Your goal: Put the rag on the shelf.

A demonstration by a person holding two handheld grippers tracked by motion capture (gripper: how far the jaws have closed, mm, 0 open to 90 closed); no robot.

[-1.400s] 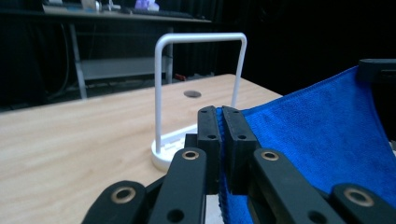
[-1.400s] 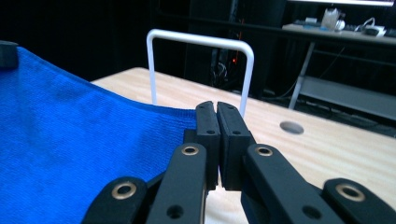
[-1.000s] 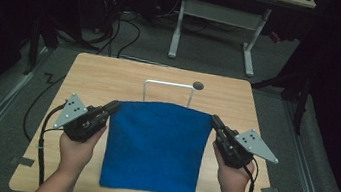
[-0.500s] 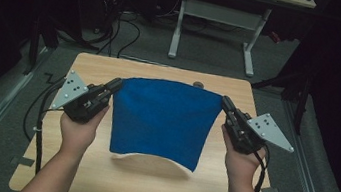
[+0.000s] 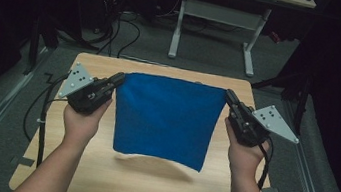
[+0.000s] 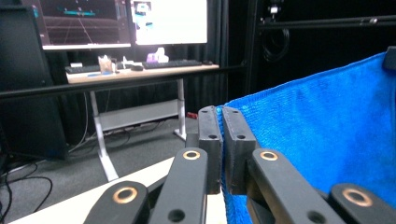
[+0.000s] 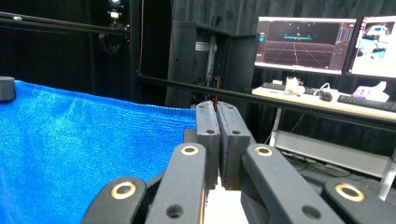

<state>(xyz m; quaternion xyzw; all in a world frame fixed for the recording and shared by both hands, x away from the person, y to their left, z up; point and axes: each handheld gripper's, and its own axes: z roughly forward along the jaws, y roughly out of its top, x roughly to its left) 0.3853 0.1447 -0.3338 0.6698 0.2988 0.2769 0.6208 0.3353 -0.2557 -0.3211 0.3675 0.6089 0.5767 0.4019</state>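
Note:
A blue cloth (image 5: 165,118) hangs spread in the air above the wooden table (image 5: 146,183), stretched between both grippers by its top corners. My left gripper (image 5: 119,78) is shut on the cloth's top left corner; in the left gripper view its jaws pinch the blue cloth (image 6: 327,140) edge. At the top right corner, my right gripper (image 5: 228,94) is shut on the fabric, and the right gripper view shows the blue cloth (image 7: 84,158) running off to the left from its shut jaws. The cloth's lower edge hangs free just above the tabletop, casting a shadow.
Beyond the table stands a white-legged desk (image 5: 220,17) with monitors (image 7: 303,44) and a keyboard on it. Cables (image 5: 40,108) trail from the left gripper over the table's left edge. Dark floor surrounds the table.
Both grippers have lifted and moved forward with the cloth; it went from lying flat on the table to hanging upright, its lower edge now off the surface.

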